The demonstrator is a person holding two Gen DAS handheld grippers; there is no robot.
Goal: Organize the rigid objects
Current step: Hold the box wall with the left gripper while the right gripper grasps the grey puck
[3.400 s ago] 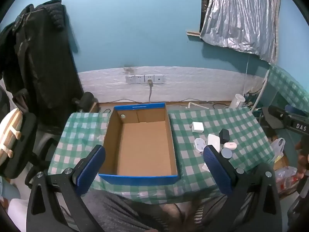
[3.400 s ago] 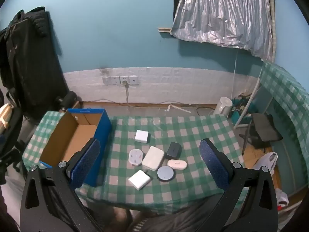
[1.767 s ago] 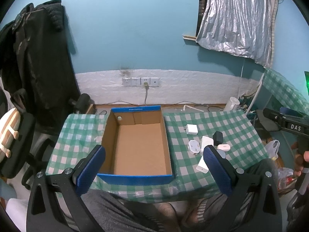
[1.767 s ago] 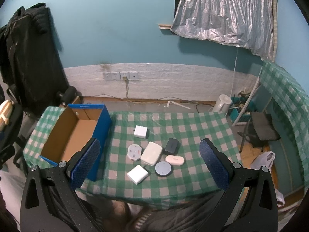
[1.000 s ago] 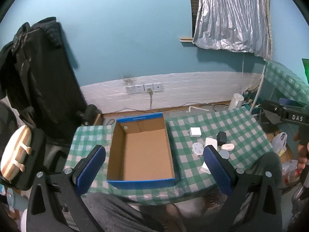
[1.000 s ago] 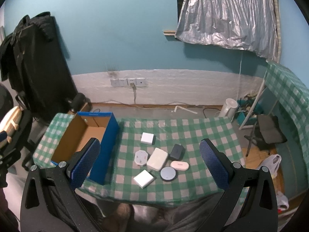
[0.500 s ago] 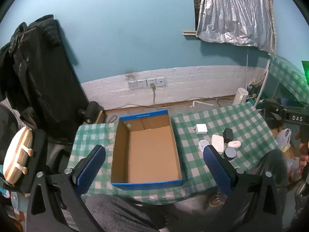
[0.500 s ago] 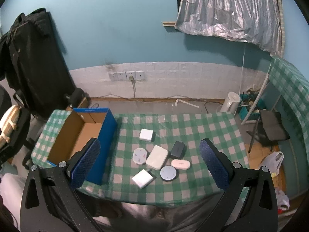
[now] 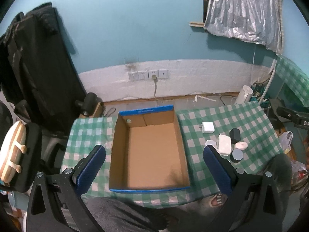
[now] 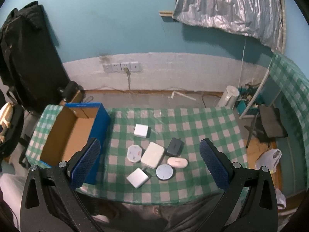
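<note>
Your left gripper (image 9: 154,157) hangs high over the table with its fingers spread wide and nothing between them; your right gripper (image 10: 149,157) is just as wide and just as empty. Compared with half a second ago, both views sit slightly nearer the table, so the box and the gadgets look a little larger; nothing on the cloth has shifted.

Below the left fingers, the cardboard box (image 9: 148,188) sits open and bare on the green checked tablecloth (image 10: 193,123). To its right lies the cluster: the white square pad (image 10: 137,177) and grey round disc (image 10: 164,172) nearest you, then the pink oval case (image 10: 177,162), white rounded case (image 10: 152,155), octagonal white piece (image 10: 134,153) and black case (image 10: 174,146), with the white square adapter (image 10: 142,130) farthest, well apart from the rest.
</note>
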